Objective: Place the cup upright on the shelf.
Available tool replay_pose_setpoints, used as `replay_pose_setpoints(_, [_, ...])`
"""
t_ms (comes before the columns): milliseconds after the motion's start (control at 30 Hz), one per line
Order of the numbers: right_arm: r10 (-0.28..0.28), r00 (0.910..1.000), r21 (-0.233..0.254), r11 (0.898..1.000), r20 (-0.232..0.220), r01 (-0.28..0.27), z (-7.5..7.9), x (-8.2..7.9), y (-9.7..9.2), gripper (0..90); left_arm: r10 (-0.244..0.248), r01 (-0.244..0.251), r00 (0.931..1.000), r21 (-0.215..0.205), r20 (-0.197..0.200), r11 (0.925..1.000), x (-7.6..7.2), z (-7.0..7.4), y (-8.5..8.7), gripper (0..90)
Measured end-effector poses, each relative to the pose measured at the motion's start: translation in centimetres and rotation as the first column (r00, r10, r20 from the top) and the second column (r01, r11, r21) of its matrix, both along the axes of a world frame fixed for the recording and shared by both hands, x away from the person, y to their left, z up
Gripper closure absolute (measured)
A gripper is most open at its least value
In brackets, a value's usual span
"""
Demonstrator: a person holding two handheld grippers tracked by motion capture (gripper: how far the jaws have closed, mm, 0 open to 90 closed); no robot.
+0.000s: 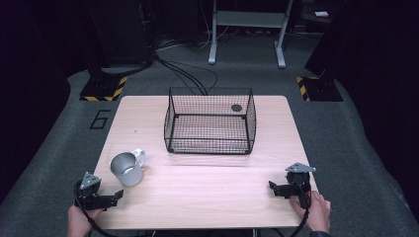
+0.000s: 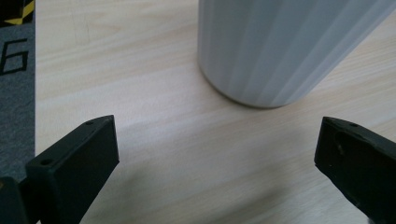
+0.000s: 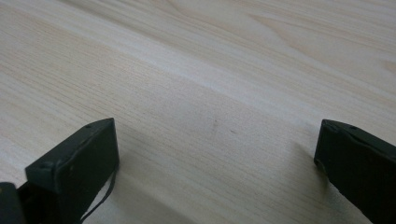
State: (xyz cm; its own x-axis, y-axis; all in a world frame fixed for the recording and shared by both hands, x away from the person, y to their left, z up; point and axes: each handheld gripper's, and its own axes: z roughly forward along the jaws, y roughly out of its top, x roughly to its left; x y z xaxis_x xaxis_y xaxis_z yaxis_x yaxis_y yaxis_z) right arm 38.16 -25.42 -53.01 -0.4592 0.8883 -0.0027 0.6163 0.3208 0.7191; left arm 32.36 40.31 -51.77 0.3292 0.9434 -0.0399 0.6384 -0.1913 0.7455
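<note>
The big light wooden table (image 1: 207, 187) carries everything here. Toward its far side, in the middle, stands a black wire basket (image 1: 210, 121) with tall mesh walls and an open top. There is a small dark round thing (image 1: 236, 107) at its far right part; I cannot tell what it is. Closer to the person, on the left part of the table, a grey metal mug (image 1: 126, 169) with a white handle stands upright, with its handle pointing toward the far side. The left gripper (image 1: 112, 196) sits near the front left corner, just beside the mug and a little closer to the person. Its jaws are spread wide and hold nothing. In the left gripper view the mug (image 2: 275, 46) rises right ahead, a bit to the right of the middle between the jaws. The right gripper (image 1: 273, 187) rests low over the front right part of the table, well apart from the mug, with its jaws wide too and nothing in them. The job now looks like picking up the mug, most likely to put it in the basket. To do it well, the left gripper should turn a little so the mug sits in the middle of the jaws. Then it should slide forward slowly, so one jaw passes on each side of the round wall. It should squeeze gently, because smooth metal may slip. It should stay clear of the handle, and lift straight up so the mug does not tip.
</note>
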Motion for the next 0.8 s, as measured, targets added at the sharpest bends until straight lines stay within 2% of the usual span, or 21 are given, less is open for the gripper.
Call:
replay_pose_setpoints(100, [0.0, 1.0, 0.0, 1.0, 0.0, 0.0, 0.0, 0.0, 0.0, 0.0, -0.018, 0.018, 0.9998, -0.014, 0.009, 0.9997, 0.1, 1.1, -0.2, 0.0])
replay_pose_setpoints(133, [0.0, 1.0, 0.0, 1.0, 0.0, 0.0, 0.0, 0.0, 0.0, 0.0, -0.022, 0.022, 0.9994, -0.006, 0.026, 0.9997, 0.3, 1.8, -0.4, 0.0])
replay_pose_setpoints(233, [0.0, 1.0, 0.0, 1.0, 0.0, 0.0, 0.0, 0.0, 0.0, 0.0, -0.028, 0.029, 0.9987, -0.009, 0.043, 0.9995, 0.5, 2.5, -0.5, 0.0])
replay_pose_setpoints(267, [0.0, 1.0, 0.0, 1.0, 0.0, 0.0, 0.0, 0.0, 0.0, 0.0, -0.028, 0.03, 0.9977, -0.023, 0.061, 0.9993, 0.6, 3.0, -0.7, 0.0])
replay_pose_setpoints(333, [0.0, 1.0, 0.0, 1.0, 0.0, 0.0, 0.0, 0.0, 0.0, 0.0, -0.038, 0.04, 0.9973, -0.025, 0.062, 0.9989, 0.8, 3.5, -0.9, 0.0])
replay_pose_setpoints(433, [0.0, 1.0, 0.0, 1.0, 0.0, 0.0, 0.0, 0.0, 0.0, 0.0, -0.049, 0.052, 0.9952, -0.032, 0.084, 0.9981, 1.2, 4.0, -1.3, 0.0])
replay_pose_setpoints(767, [0.0, 1.0, 0.0, 1.0, 0.0, 0.0, 0.0, 0.0, 0.0, 0.0, -0.084, 0.089, 0.9901, -0.039, 0.112, 0.9953, 2.3, 5.4, -2.2, 0.0])
replay_pose_setpoints(800, [0.0, 1.0, 0.0, 1.0, 0.0, 0.0, 0.0, 0.0, 0.0, 0.0, -0.083, 0.089, 0.9888, -0.043, 0.124, 0.9951, 2.5, 5.4, -2.4, 0.0])
